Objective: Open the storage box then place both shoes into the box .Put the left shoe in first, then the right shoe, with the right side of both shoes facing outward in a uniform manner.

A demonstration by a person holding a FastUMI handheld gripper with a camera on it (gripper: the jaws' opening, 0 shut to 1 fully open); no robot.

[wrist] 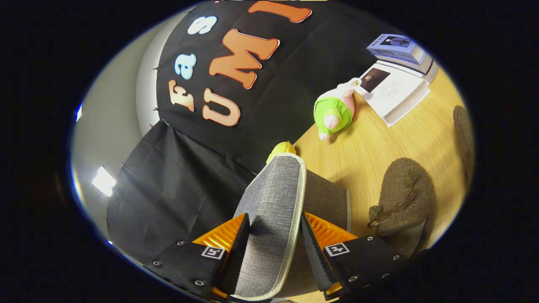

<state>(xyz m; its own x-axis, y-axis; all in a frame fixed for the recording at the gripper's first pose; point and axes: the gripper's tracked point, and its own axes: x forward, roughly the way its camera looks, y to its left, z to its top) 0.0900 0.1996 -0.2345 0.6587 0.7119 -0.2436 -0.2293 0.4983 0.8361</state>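
Fingers clamp the grey fabric lid of the storage box, raised on edge between them. I judge I should swing it fully back, holding firm. One brown shoe waits right on the tabletop.

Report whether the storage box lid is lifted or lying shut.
Lifted: the gripper jaws clamp the grey lid, which stands raised edge-on off the box. How far open, cannot tell.

On the wooden table we list: a green-and-pink plush toy, an open book, stacked books, a yellow toy.
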